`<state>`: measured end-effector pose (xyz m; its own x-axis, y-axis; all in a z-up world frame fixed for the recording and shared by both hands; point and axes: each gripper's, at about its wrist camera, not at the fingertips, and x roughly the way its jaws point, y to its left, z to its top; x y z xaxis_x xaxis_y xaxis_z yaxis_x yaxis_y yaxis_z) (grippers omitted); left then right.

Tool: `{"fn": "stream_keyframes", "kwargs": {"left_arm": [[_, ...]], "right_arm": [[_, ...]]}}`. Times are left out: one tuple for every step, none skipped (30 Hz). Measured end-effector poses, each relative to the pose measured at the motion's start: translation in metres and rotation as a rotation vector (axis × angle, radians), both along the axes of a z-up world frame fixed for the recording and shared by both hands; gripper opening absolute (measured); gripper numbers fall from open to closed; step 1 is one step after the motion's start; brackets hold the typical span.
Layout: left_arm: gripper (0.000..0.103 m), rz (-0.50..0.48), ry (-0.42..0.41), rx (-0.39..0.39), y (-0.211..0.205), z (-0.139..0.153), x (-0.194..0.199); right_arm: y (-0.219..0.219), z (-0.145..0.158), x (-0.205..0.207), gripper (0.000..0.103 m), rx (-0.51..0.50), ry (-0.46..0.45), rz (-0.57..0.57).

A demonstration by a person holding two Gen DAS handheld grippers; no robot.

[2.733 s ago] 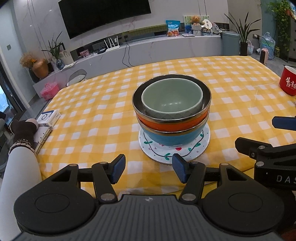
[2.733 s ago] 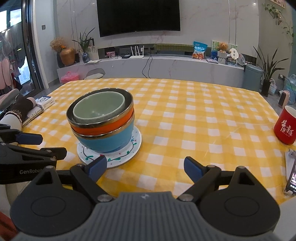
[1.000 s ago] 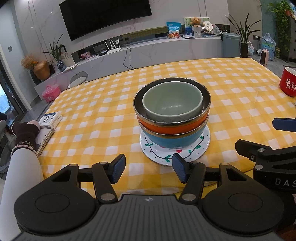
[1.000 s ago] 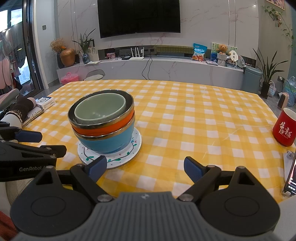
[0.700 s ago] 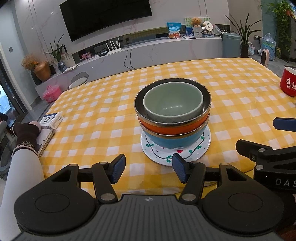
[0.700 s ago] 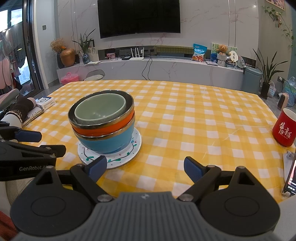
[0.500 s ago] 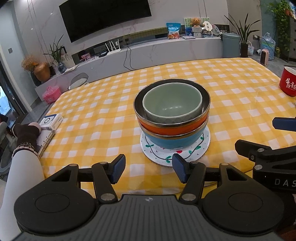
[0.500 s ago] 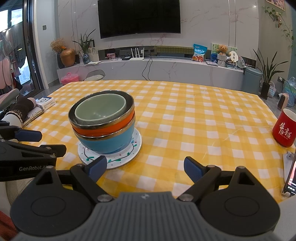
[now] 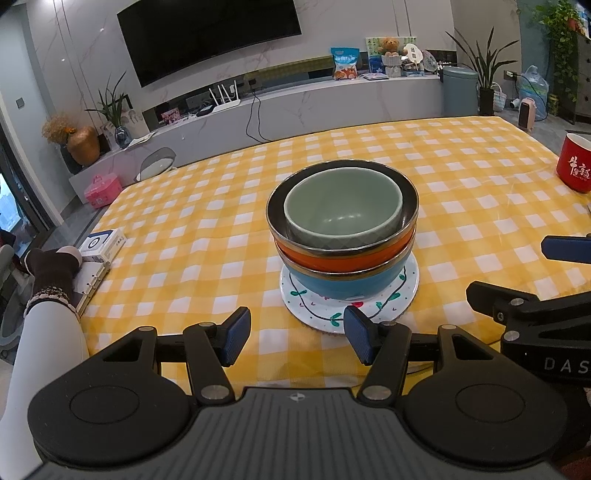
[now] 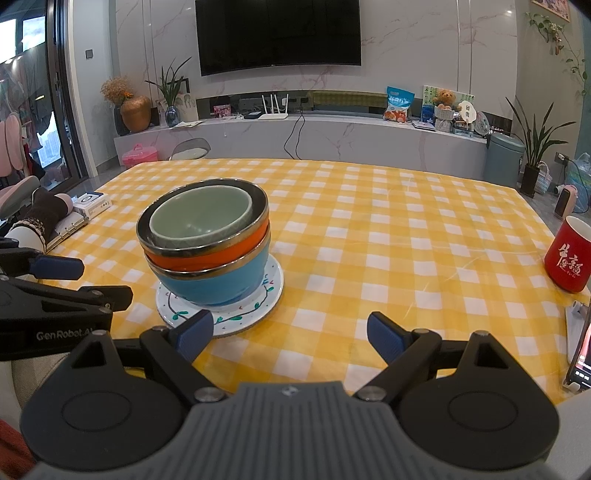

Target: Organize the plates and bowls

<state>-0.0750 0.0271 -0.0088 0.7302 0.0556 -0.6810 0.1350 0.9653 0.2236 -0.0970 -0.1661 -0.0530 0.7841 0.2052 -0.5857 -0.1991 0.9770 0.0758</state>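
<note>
Bowl stack [image 9: 343, 236] beyond parted fingers [image 9: 236, 334]

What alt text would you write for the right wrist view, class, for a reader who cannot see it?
Three nested bowls, pale green bowl in orange bowl in blue bowl, stand on a white painted plate on a yellow checked tablecloth. The open right gripper hovers in front, empty; a red mug stands far right.

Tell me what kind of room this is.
Most likely a home living and dining room: a wall-mounted TV above a long marble media shelf, potted plants, and a dining table with a yellow checked tablecloth holding stacked bowls.
</note>
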Motion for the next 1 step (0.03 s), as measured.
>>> {"fn": "stream_keyframes", "kwargs": {"left_arm": [[0.068, 0.002, 0.001, -0.002, 0.0001, 0.0004, 0.0003]], "right_arm": [[0.0000, 0.0001, 0.0002, 0.089, 0.000, 0.001, 0.000]]}}
